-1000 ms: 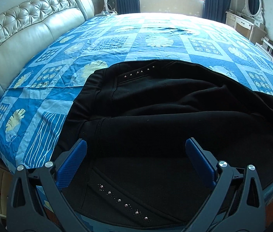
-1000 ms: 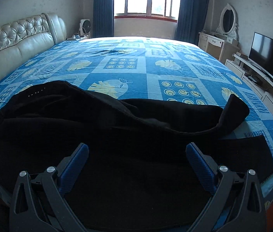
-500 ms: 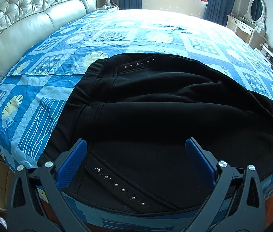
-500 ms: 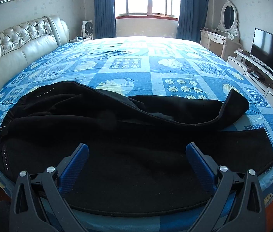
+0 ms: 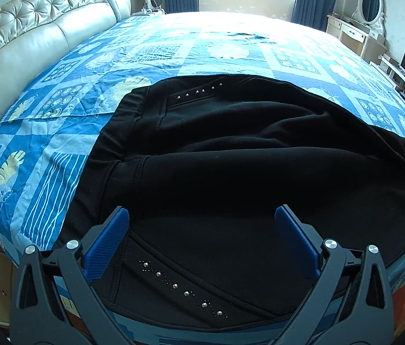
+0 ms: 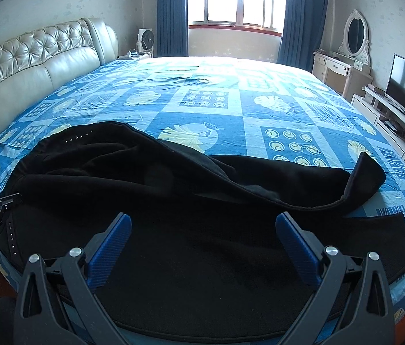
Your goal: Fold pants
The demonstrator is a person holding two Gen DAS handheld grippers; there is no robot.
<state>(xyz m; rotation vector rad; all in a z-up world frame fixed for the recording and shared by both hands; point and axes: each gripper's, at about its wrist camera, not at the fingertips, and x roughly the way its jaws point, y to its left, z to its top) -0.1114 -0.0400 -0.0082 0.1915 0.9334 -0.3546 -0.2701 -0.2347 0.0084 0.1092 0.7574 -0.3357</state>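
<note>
black pants (image 5: 231, 172) spread mid-frame on bed (image 5: 59, 149), far leg rumpled. left claw (image 5: 202, 215) and right claw (image 6: 204, 221) gape empty. better to flatten rumpled leg at right, then pinch near edge.

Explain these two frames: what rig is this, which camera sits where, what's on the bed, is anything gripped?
There is no robot arm. A person holds a pair of handheld tongs in each hand, and each has a fisheye camera looking forward along its two blue-padded fingers.

The left wrist view shows the left tongs over the waist end of the black pants, where the studs are. The right wrist view shows the right tongs over the leg end. The pants lie spread across a blue patterned bedsheet, with the far leg's cuff curled up.

Both tongs are open and hold nothing. The left tongs also show at the left edge of the right wrist view.
</note>
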